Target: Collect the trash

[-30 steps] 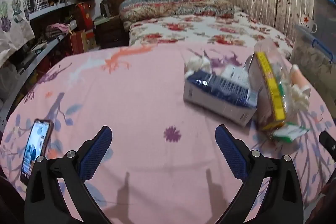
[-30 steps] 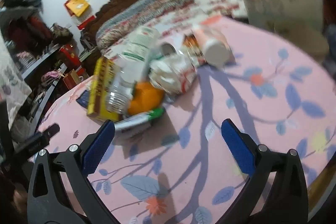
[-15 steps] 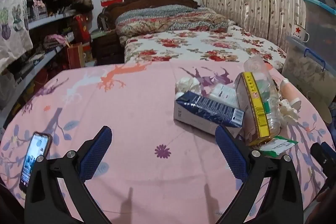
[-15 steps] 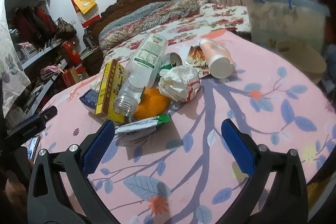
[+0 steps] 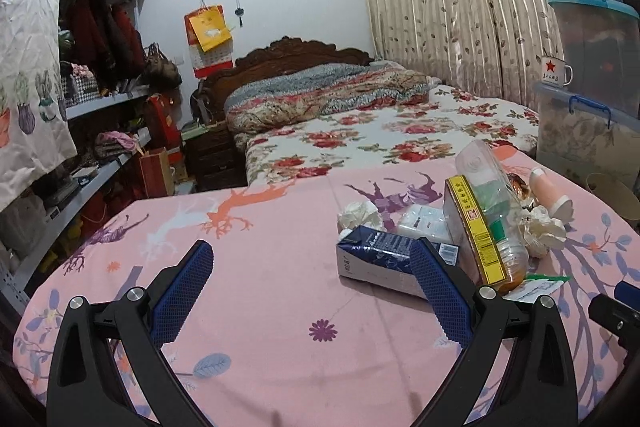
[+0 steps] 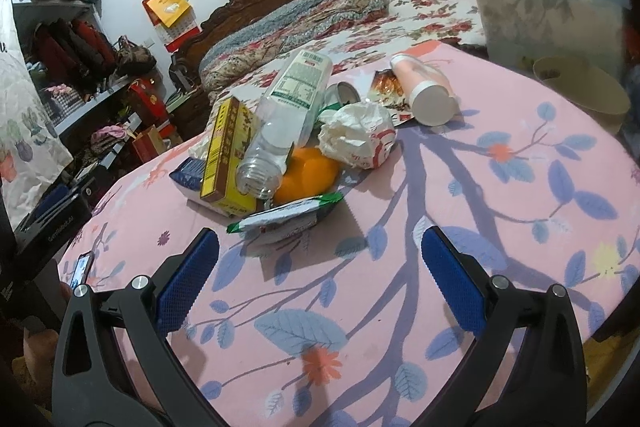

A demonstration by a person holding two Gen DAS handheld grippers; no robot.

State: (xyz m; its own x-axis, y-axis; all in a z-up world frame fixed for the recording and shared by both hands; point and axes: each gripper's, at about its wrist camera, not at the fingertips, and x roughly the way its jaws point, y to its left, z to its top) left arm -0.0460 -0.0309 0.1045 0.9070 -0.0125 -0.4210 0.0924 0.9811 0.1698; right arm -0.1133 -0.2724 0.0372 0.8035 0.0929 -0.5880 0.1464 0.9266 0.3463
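Pink floral tablecloth (image 6: 500, 187) fills both views, trash heaped toward its far edge. Largest there, the clear plastic bottle (image 6: 288, 119) leans on the yellow box (image 6: 224, 155); crumpled paper (image 6: 356, 135) sits just beside, green wrapper (image 6: 288, 215) nearest. Left gripper (image 5: 312, 279) hovers with jaws wide, empty. Right gripper (image 6: 316, 271) likewise wide, holding nothing.

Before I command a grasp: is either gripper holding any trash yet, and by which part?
Nothing is held. The left gripper and right gripper are both open and empty, short of the trash pile.
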